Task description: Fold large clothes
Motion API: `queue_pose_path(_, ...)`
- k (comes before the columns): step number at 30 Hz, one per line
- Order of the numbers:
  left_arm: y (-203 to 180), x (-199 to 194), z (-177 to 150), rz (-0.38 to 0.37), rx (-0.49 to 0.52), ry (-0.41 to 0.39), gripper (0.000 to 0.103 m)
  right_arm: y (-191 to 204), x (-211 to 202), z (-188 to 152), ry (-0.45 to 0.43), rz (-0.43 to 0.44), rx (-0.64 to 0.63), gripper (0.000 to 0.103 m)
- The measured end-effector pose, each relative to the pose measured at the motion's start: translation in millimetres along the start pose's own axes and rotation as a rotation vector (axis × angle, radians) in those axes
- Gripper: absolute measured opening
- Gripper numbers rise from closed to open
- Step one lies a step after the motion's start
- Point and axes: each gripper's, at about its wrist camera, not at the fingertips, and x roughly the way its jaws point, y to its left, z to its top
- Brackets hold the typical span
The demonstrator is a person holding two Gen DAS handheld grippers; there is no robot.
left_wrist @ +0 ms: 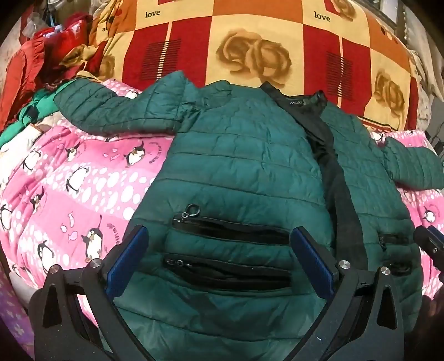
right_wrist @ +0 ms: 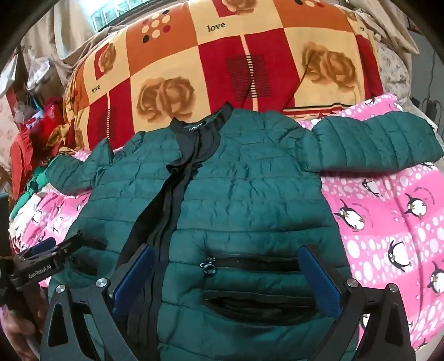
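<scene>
Green quilted jacket lay face-up on pink penguin blanket, sleeves out. Looked light, puffy, slippery; best pinched at hem or sleeve cuff. Left tool and right tool both spread wide, empty, above pockets.

My two views: even, soft indoor light, colours vivid. Window glows at eleven o'clock. Fisheye bends edges; dark corners; slight softness throughout.

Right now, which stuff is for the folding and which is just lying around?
For the job:
- green puffer jacket
- left gripper, open
- right gripper, open

Just lying about:
- pink penguin blanket
- checked rose quilt
- red clothes heap
</scene>
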Motion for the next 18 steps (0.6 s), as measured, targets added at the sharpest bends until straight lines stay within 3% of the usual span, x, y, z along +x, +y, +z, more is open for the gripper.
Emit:
queue_pose_path(7,-9.7,1.3,-1.8,0.002,0.009,-0.007,0.102,12.7,5.1,-2.4,-0.001,-0.052,-0.039,0.103)
queue_pose_path(18,-17.4,3.7,-5.5,0.008,0.014,-0.012,0.102,14.6,15.3,-7.5,0.023,-0.031,-0.01,0.103)
